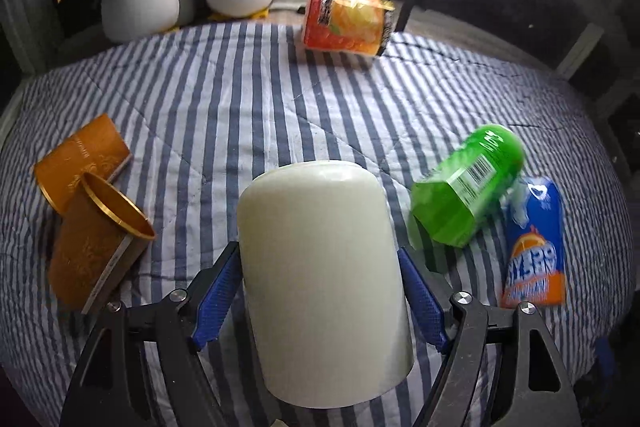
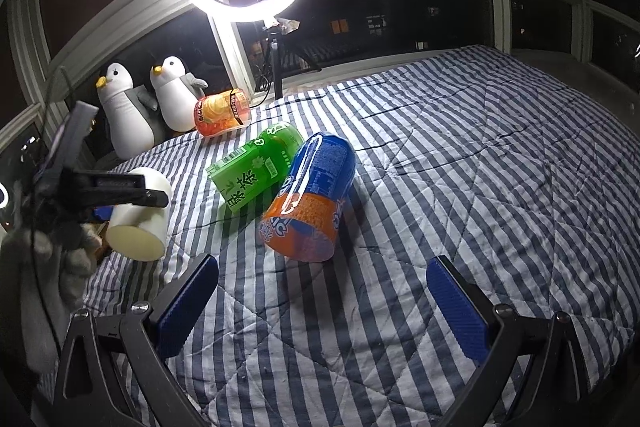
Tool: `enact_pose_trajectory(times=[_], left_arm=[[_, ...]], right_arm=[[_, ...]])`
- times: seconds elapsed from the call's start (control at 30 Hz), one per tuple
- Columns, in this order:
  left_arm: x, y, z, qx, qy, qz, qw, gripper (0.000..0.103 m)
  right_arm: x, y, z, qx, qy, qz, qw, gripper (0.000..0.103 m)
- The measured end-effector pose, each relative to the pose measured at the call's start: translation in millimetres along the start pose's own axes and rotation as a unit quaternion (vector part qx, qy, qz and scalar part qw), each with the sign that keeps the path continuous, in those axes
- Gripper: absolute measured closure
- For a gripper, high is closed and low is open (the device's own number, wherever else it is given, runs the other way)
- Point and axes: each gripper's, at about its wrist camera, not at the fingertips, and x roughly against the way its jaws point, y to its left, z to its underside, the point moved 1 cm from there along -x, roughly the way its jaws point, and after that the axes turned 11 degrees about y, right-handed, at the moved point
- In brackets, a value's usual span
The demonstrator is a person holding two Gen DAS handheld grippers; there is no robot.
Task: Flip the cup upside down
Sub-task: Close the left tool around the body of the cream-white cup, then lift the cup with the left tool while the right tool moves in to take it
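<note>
Both blue pads of the left claw clamp the white cup; the right claw gapes empty.

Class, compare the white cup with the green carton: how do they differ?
The white cup is plain and round; the green carton is printed and flat-sided. The cup is clamped in the left gripper above the quilt; the carton lies on the quilt, against the blue can.
</note>
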Motion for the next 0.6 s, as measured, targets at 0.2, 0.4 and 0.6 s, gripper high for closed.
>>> enact_pose_trajectory(times=[0.2, 0.4, 0.6], left_arm=[[12, 5, 36, -0.009, -0.035, 0.013, 0.9993, 0.023], [21, 18, 53, 0.017, -0.025, 0.047, 0.9984, 0.023], [40, 21, 72, 0.01, -0.002, 0.055, 0.9984, 0.023]], right_arm=[[1, 10, 1, 0.011, 0.0, 0.001, 1.0, 0.0], [2, 12, 3, 0.015, 0.001, 0.004, 1.0, 0.0], [-1, 17, 6, 0.017, 0.007, 0.001, 1.0, 0.0]])
